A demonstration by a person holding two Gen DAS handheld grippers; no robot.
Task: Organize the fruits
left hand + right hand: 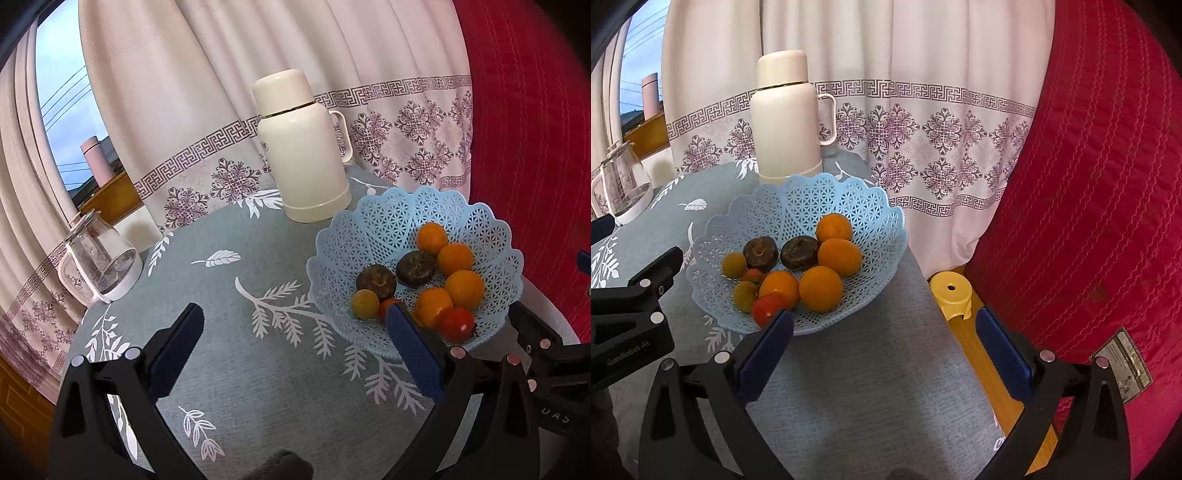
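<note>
A pale blue plastic lattice basket [798, 206] with a scalloped rim sits on the right side of a round table, and all the fruit lies in it. Four round oranges [820, 288] cluster at the basket's right and near side, touching one another. Two dark, wrinkled, flattened fruits [761, 253] lie at the centre. Small yellow-green fruits [734, 264] and a small red tomato-like fruit [767, 309] sit toward the near-left rim.

The oranges look firm and fairly heavy with a grippy, dimpled skin; they should take a squeeze across the widest part. The small red and yellow fruits look smooth, light and easily bruised or squirted out, so a gentle hold at mid-height would suit. The dark fruits appear dry and stiff. The basket itself seems light and likely to slide.

The left gripper [295, 345] hovers over the grey leaf-patterned tablecloth [236, 295], fingers spread wide and holding nothing, its right finger just before the basket. The right gripper [884, 349] is likewise spread and empty, near the table's right edge.

Farther back stands a cream thermos flask [785, 114]; far left, a glass jug [98, 258]. Right of the table are a yellow stool [951, 291] and red quilted fabric [1089, 184].
</note>
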